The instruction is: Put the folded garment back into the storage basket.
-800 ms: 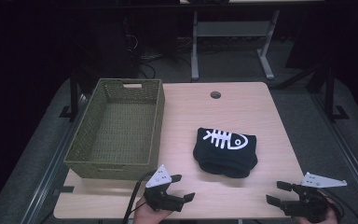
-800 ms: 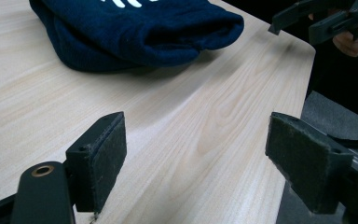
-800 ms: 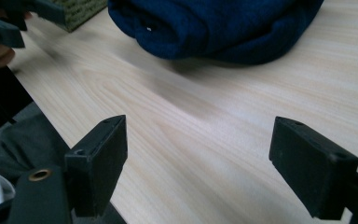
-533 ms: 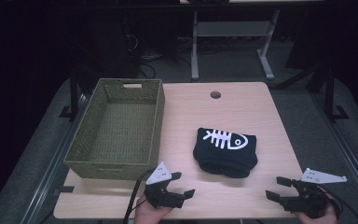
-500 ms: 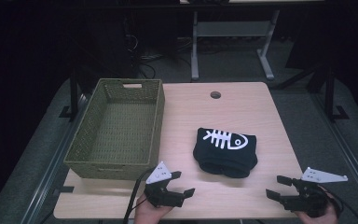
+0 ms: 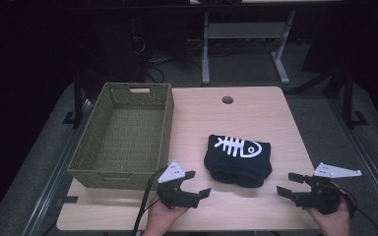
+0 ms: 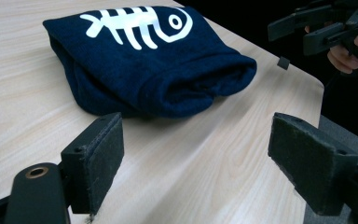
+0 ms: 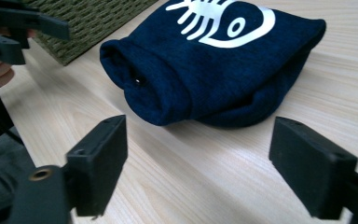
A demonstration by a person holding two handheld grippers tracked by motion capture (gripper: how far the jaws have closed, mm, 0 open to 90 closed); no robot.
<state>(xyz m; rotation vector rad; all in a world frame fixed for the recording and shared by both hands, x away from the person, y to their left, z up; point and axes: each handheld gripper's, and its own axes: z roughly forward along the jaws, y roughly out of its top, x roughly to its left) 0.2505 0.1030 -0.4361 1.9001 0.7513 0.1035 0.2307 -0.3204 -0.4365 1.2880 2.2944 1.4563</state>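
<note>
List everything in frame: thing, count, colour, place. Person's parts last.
folded garment: 1, navy with a white fish-skeleton print, on the table right of centre, near the front edge
basket: 1, olive-green woven, rectangular and holding nothing, on the table's left side
table: 1, light wood, with a round hole near its far edge
table frame: 1, grey metal legs, on the floor behind the table
left gripper: 1, black with a grey plate on top, front edge left of the garment, jaws open
right gripper: 1, black with a grey plate, front edge right of the garment, jaws open
hands: 2, one on each gripper, at the bottom edge
</note>
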